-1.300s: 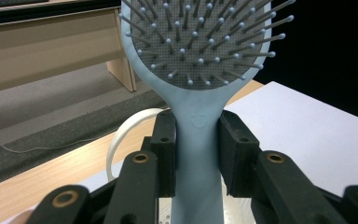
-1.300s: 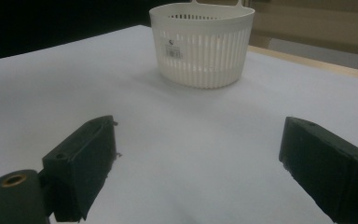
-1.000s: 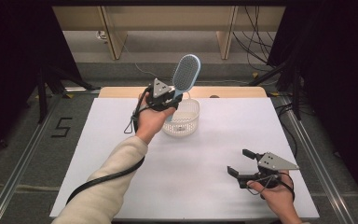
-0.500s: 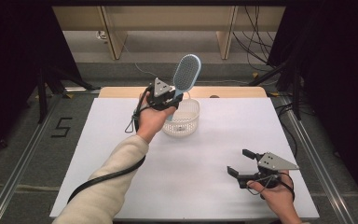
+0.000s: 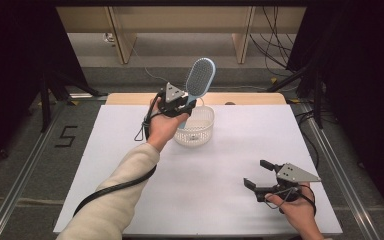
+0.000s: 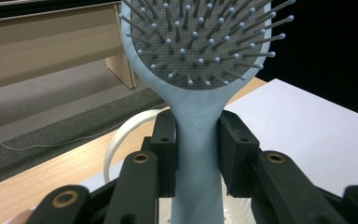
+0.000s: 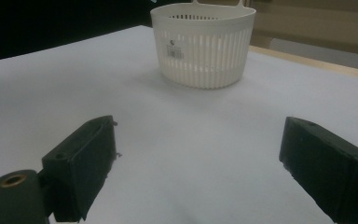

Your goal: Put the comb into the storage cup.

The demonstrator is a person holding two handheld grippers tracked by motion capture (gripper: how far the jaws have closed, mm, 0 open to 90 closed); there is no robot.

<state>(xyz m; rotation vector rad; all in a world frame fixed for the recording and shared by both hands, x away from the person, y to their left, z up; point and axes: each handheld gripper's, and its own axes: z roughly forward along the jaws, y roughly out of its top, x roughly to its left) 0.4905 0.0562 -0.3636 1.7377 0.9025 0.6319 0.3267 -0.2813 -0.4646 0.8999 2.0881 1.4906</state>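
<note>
Lower right of the high view: the right tongs [image 5: 259, 173] rest on the white counter [image 5: 230, 165], jaws spread wide and empty, pointing toward the upper left of the frame. In the right gripper view the same two jaws stand well apart over bare counter, with the basket [image 7: 204, 43] in the upper middle of that frame.

Centre of the high view: the white slotted basket [image 5: 196, 129] stands upright on the counter, and its visible inside appears empty.

Upper centre: the left tongs [image 5: 181, 104] pinch the handle of a light-blue hairbrush [image 5: 198, 82], held above the near-left rim of the basket, head uppermost and tilted toward the upper right. The left gripper view shows the hairbrush [image 6: 200, 93] handle clamped between both pads, bristles facing the camera.

Judged progress: the brush is grasped and lifted; lowering it into the basket and releasing it appear to remain.
</note>
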